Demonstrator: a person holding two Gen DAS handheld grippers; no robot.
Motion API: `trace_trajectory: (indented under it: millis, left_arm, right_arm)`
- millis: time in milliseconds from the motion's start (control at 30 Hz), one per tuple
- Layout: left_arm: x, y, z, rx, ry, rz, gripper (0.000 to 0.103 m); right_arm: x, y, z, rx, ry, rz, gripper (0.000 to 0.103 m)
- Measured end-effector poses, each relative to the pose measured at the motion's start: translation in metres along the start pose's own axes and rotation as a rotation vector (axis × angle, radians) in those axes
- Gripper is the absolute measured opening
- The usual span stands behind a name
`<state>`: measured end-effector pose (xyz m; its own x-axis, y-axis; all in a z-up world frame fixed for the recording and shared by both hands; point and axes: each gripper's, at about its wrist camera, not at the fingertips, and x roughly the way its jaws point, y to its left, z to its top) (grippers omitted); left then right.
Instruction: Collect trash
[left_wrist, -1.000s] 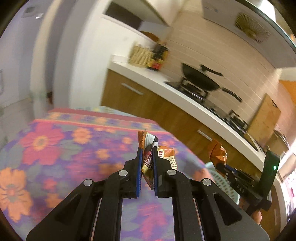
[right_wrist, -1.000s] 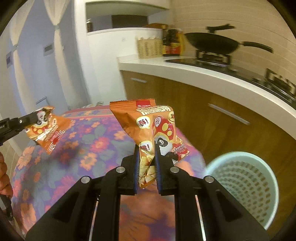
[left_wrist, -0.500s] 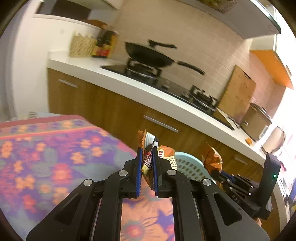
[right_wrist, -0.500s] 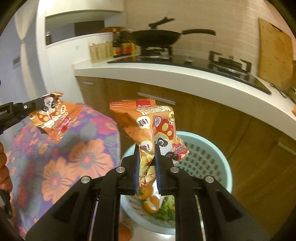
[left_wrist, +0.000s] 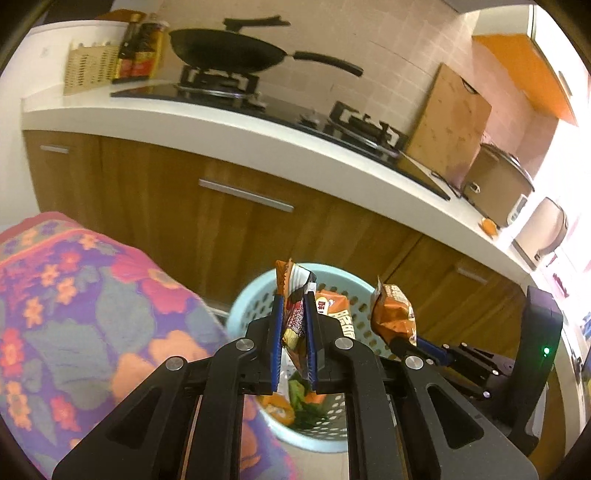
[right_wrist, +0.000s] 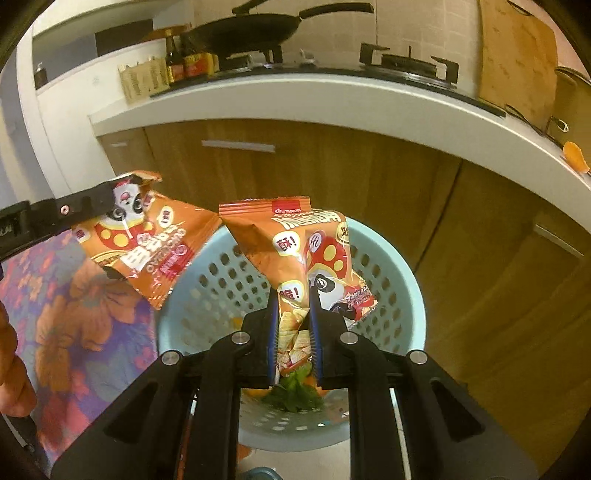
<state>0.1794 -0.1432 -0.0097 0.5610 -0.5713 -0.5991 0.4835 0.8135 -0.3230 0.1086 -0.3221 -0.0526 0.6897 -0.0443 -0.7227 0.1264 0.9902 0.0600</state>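
My left gripper is shut on an orange snack wrapper, held above the near rim of a light blue perforated trash basket. My right gripper is shut on a second orange snack wrapper with a panda print, hanging over the same basket. In the right wrist view the left gripper's fingers and their wrapper show at the left, over the basket's edge. In the left wrist view the right gripper with its wrapper shows at the right. Green leaves and orange scraps lie in the basket.
A table under a flowered cloth stands left of the basket. Behind it run wooden cabinets under a white counter with a wok on a stove, bottles, a cutting board and a rice cooker. A hand shows at the left edge.
Both grippers swung away from the flowered table toward the counter and sank, each keeping its wrapper. The basket came from the right edge to directly beneath them.
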Motion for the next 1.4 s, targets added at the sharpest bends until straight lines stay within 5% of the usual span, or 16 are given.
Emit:
trace_trajectory:
  millis: [233,300,500,700,1000,1133,1400]
  left_arm:
    - [0.021,-0.004,-0.002,0.006,0.032,-0.005,0.019]
    - [0.024,-0.004,-0.002,0.01,0.041,0.0,0.039]
    - [0.006,-0.005,-0.005,0.041,-0.034,0.093,0.076]
    - [-0.038,-0.012,-0.006,0.069,-0.162,0.226,0.085]
    - [-0.12,0.004,-0.032,0.001,-0.358,0.525,0.089]
    - [-0.147,0.016,-0.055,-0.027,-0.425,0.532,0.089]
    - [-0.147,0.022,-0.078,-0.001,-0.398,0.478,0.089]
  right_arm:
    - [0.013,-0.014,-0.002,0.046,0.048,-0.019,0.013]
    - [0.016,-0.017,-0.002,0.063,0.06,-0.005,0.017]
    - [0.009,-0.019,-0.004,0.071,0.036,-0.025,0.042]
    - [-0.023,-0.009,-0.003,0.074,-0.07,-0.027,0.055]
    - [-0.074,0.029,-0.008,0.041,-0.244,-0.039,0.082]
    - [-0.091,0.05,-0.012,0.025,-0.284,-0.062,0.082]
    - [-0.109,0.08,-0.025,0.022,-0.326,-0.096,0.082]
